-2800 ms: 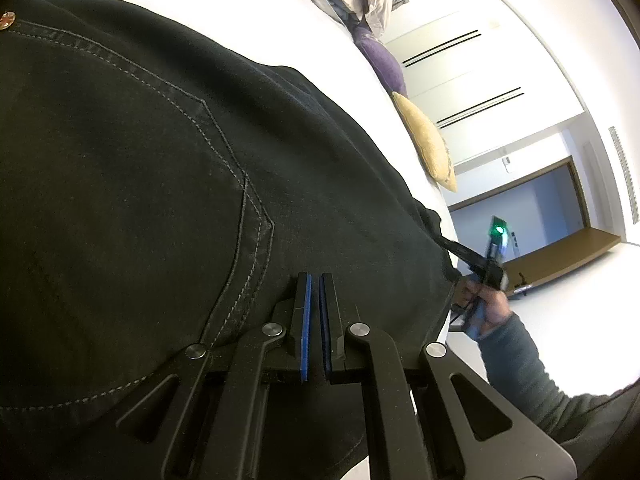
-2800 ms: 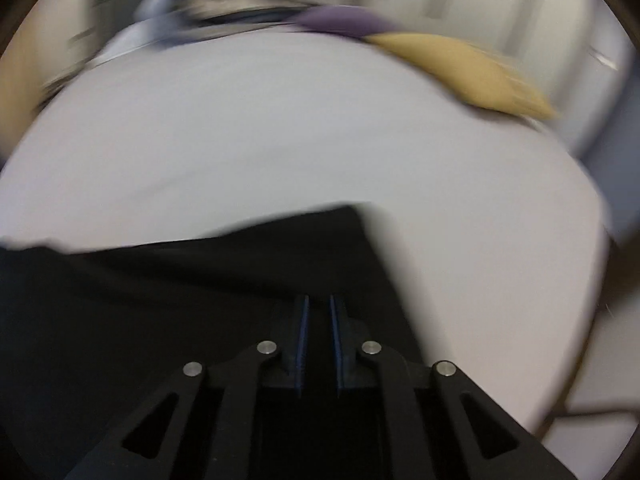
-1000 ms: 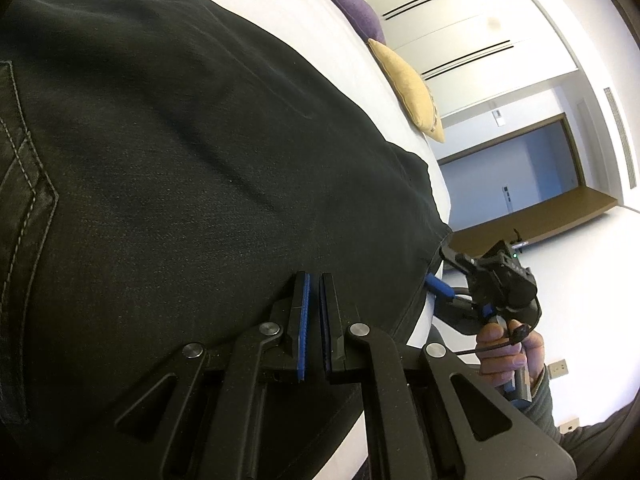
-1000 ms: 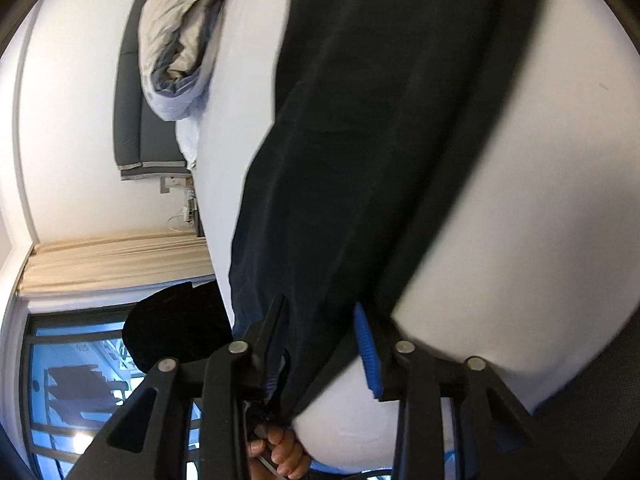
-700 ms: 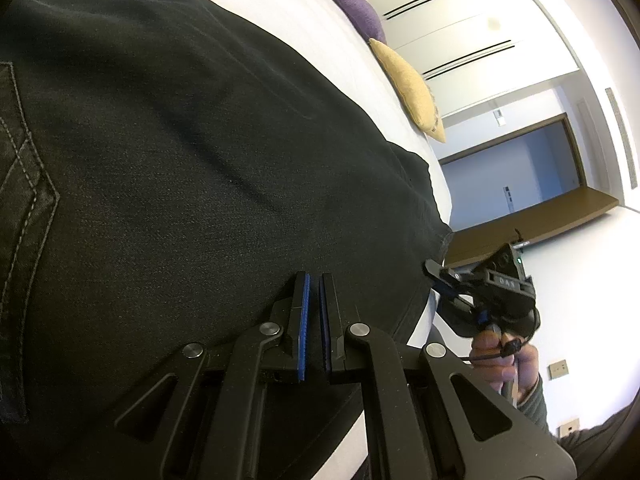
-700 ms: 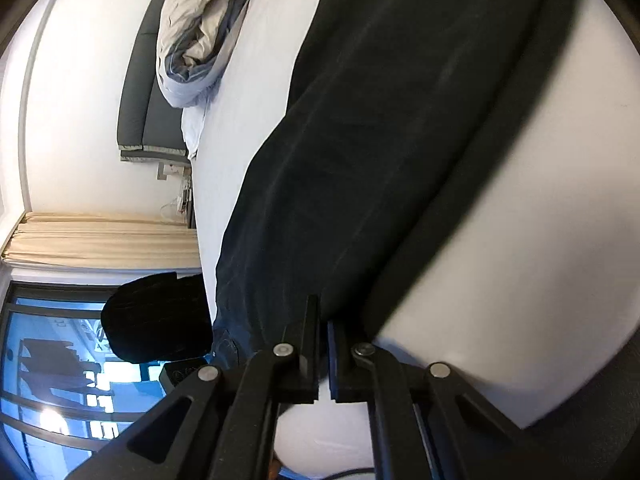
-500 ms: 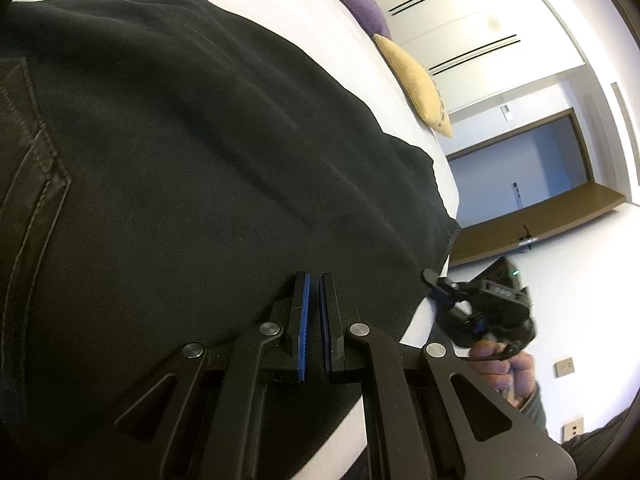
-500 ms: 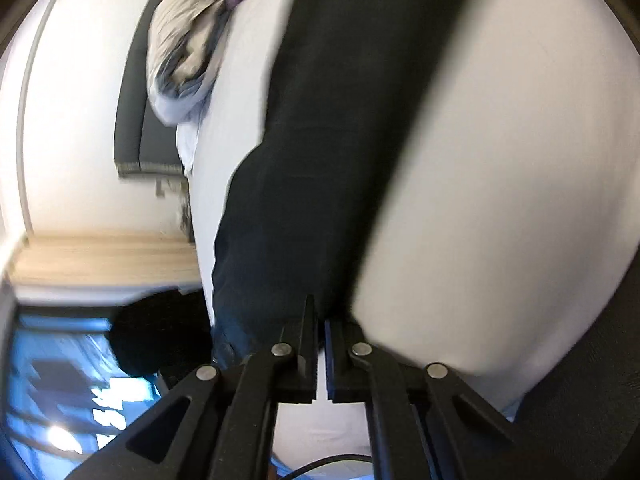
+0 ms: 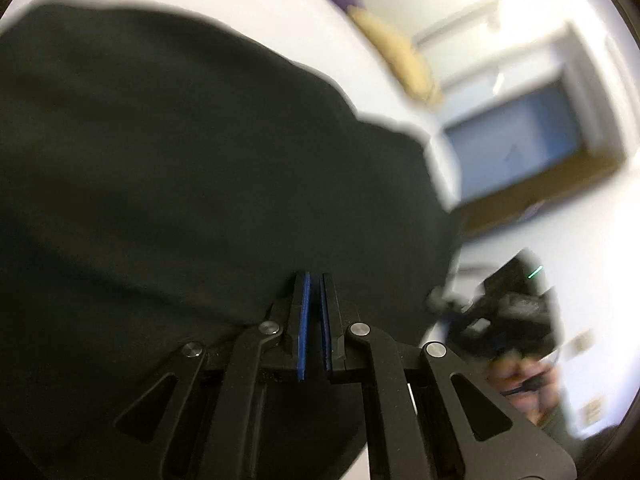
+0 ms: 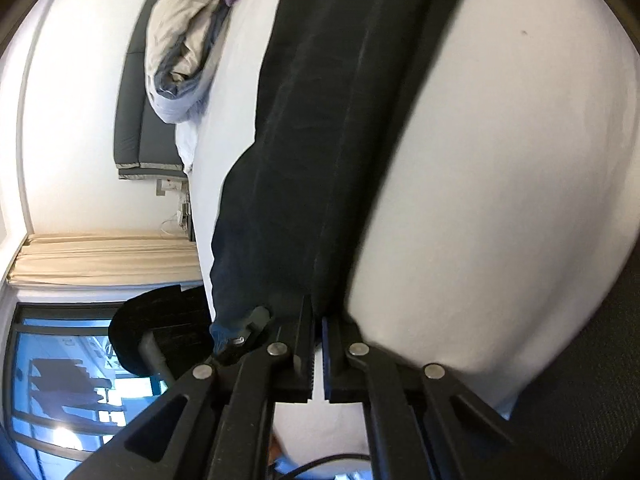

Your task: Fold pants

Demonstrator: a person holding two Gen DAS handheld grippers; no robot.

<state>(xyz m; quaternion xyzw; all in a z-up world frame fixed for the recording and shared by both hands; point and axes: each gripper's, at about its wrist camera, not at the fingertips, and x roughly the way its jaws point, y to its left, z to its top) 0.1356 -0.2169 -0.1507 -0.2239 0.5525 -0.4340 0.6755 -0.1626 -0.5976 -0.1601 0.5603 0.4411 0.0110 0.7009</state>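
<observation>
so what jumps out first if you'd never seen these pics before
The black pants fill most of the left wrist view and run as a long dark strip up the white bed in the right one. Each gripper, left and right, is closed on the pants' edge. A crumpled duvet lies at the bed's far end.

The left matte black plastic tongs (image 9: 313, 280) carry blue pads and four round silver screws on triangular cut-out linkages. The right matte black plastic tongs (image 10: 316, 318) look alike. A bare-skinned hand (image 9: 516, 376) shows, blurred.
</observation>
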